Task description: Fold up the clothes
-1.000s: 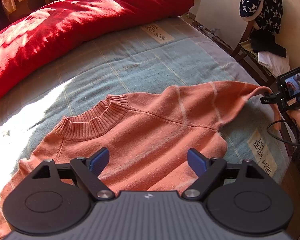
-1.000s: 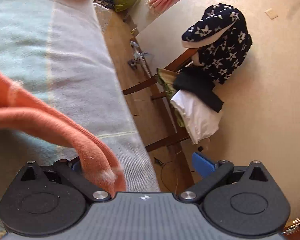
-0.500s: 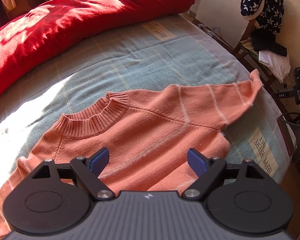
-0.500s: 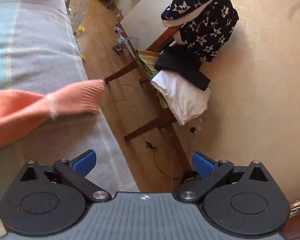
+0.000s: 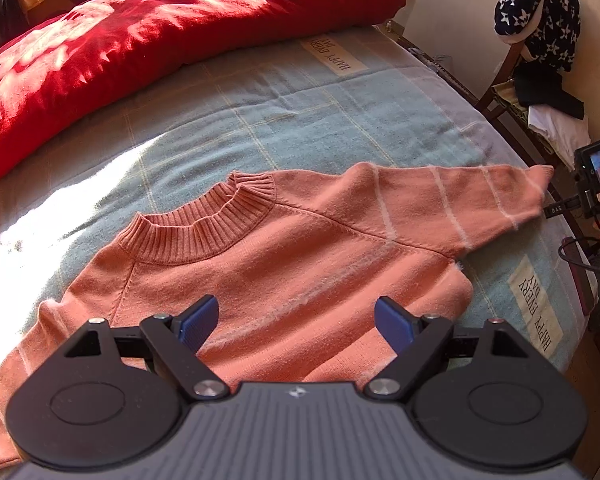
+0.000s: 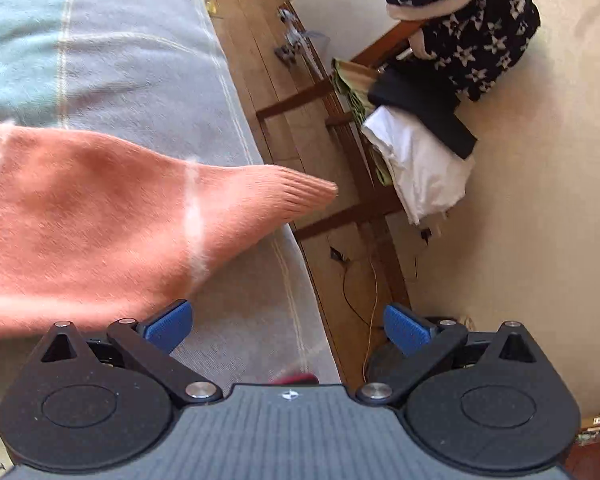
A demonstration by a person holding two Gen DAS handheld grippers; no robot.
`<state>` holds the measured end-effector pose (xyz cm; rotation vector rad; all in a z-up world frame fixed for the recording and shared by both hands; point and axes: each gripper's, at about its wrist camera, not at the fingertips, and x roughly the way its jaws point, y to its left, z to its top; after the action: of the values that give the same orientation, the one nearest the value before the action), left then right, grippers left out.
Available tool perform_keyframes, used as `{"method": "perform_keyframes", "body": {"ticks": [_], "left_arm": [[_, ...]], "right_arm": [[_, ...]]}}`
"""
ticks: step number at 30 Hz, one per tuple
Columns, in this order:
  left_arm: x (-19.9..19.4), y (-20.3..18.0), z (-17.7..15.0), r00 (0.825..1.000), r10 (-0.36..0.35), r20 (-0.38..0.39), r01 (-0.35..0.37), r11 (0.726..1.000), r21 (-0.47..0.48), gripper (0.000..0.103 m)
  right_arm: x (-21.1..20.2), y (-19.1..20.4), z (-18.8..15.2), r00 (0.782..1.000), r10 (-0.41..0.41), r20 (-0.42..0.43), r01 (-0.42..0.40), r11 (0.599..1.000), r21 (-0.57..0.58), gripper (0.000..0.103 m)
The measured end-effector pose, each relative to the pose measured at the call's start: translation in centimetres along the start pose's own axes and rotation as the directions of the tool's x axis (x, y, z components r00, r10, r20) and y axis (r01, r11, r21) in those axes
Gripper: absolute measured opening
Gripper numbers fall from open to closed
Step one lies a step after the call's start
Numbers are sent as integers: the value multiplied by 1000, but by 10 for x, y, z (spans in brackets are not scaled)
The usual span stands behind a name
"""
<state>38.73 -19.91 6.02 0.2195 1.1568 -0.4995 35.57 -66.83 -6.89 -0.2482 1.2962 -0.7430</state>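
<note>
Your left gripper has its blue-padded fingers spread wide and holds nothing; it hovers over the lower body of the sweater. Your right gripper is spread just as wide and also empty, sitting just beside the sleeve near the right edge of the bed.

The sweater lies flat and spread, collar toward the head of the bed, with one sleeve stretched straight out to the right edge and its cuff reaching over that edge. The other sleeve runs toward the left edge, partly hidden behind your left gripper. Judging by this, the garment is laid out rather than folded, so the step in hand looks like smoothing and arranging before a fold. The next move likely calls for pinching the right cuff or sleeve and carrying it across the chest, keeping the knit from bunching.

The sweater is a soft salmon knit, slightly fuzzy, with thin pale stripes and a thick ribbed collar; expect it to drape and stretch rather than crease sharply. Under it is a pale blue checked bedcover, and a plump red duvet lies across the head of the bed. Off the right edge, a wooden chair holds piled clothes.
</note>
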Motion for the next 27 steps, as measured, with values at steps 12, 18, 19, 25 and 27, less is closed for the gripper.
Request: {"method": "perform_keyframes", "body": {"ticks": [12,18,19,25,27], "left_arm": [[13,-6,2,1000,-10,-16,10,1000,25,85],[20,5,-6,999,15,-34,-15,1000,-4,85],[20,9,-8,999,19,-37,-19,1000,-14,85],[19,46,-22,996,68,-54,-74,992,-99,85],[18,60,-28,994,88,-60,-95,987,-129,85]], "right_arm": [[-56,60,10,778,612,144,-625,778,70,103],[-110,138,28,487,860,154,-866,498,-41,103],[-119,150,32,435,889,142,-892,447,-64,103],[-154,221,39,268,962,40,-947,271,-173,103],[-152,245,43,294,956,12,-940,291,-178,103]]}}
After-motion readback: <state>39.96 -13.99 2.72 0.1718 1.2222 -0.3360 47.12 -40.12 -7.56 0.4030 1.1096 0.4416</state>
